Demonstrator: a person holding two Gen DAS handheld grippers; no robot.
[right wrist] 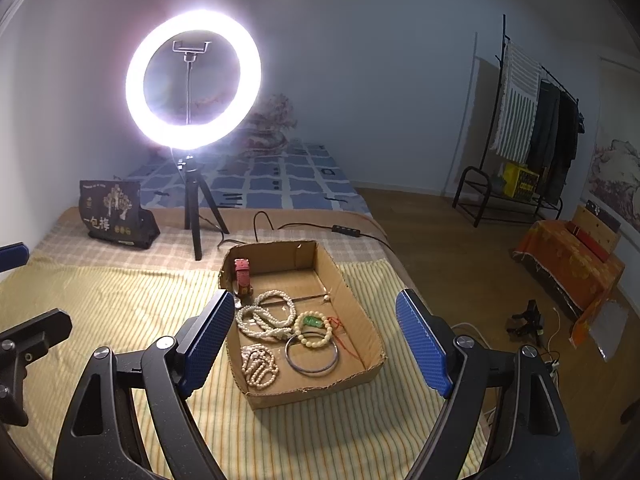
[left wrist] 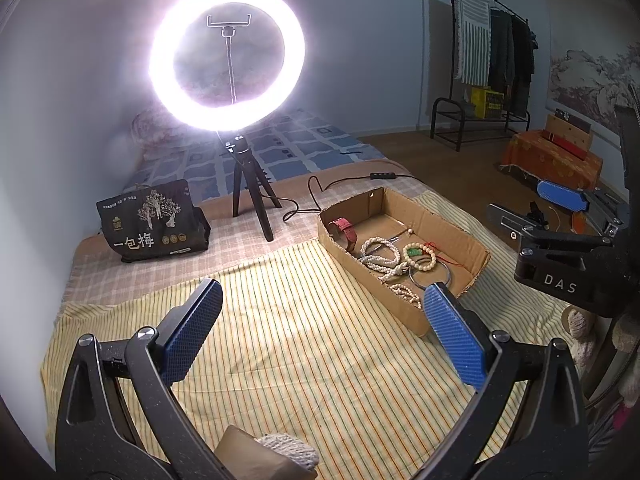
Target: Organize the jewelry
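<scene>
A shallow cardboard box lies on the striped cloth; it also shows in the left wrist view. Inside are a red watch, white pearl strands, a second bead pile, a cream bead bracelet with a green stone and a metal bangle. My right gripper is open and empty, held above the box's near end. My left gripper is open and empty over the cloth, left of the box. In the left wrist view the right gripper shows at the right edge.
A lit ring light on a small tripod stands behind the box, its cable trailing across the bed. A black printed bag stands at the back left. The bed edge drops to a wooden floor on the right.
</scene>
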